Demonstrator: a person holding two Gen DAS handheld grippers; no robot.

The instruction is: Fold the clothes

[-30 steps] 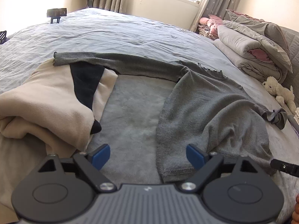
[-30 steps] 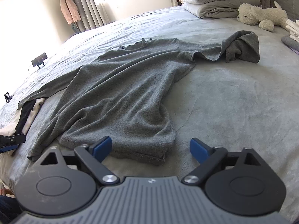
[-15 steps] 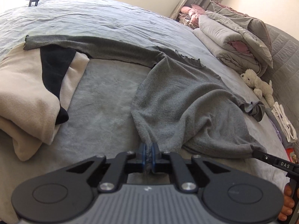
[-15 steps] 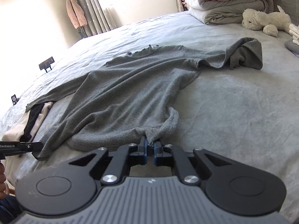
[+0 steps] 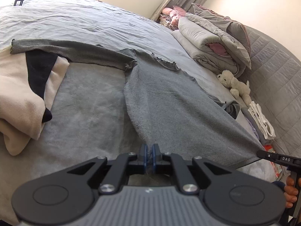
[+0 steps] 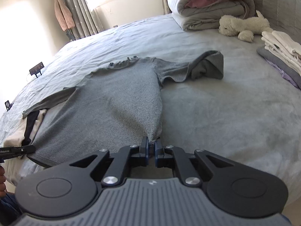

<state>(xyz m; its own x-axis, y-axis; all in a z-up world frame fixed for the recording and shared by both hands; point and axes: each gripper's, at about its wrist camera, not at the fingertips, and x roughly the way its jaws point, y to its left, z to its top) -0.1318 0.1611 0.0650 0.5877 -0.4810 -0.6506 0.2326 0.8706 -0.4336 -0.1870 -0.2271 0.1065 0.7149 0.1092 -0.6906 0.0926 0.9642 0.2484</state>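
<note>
1. Both hem corners are taken! The left tool (image 5: 149, 155) is pinching the hem of the grey sweater (image 5: 169, 101) at its left corner, blades pressed together on the knit.
2. Over on the other side, the right tool (image 6: 151, 149) is clamped on the opposite hem corner, cloth bunched up between its blades and pulled taut into a peak.
3. The sweater lies front-down across the bed (image 6: 225, 113), neckline away from us, one sleeve stretched out long to the left, the other crumpled back on itself at the right.
4. Progress? Early, I'd say: no fold is in this garment yet, and the sleeves need bringing in too.
5. A stack of folded clothes (image 6: 278, 45) sits by the headboard, so some pieces look done; a cream and black garment (image 5: 24, 94) waits in a heap at the left.
6. Room to move: open bedspread between hem and neckline. The heap lies under the left cuff, and the plush toy (image 6: 242, 25) and quilts (image 6: 207, 3) stand well apart.
</note>
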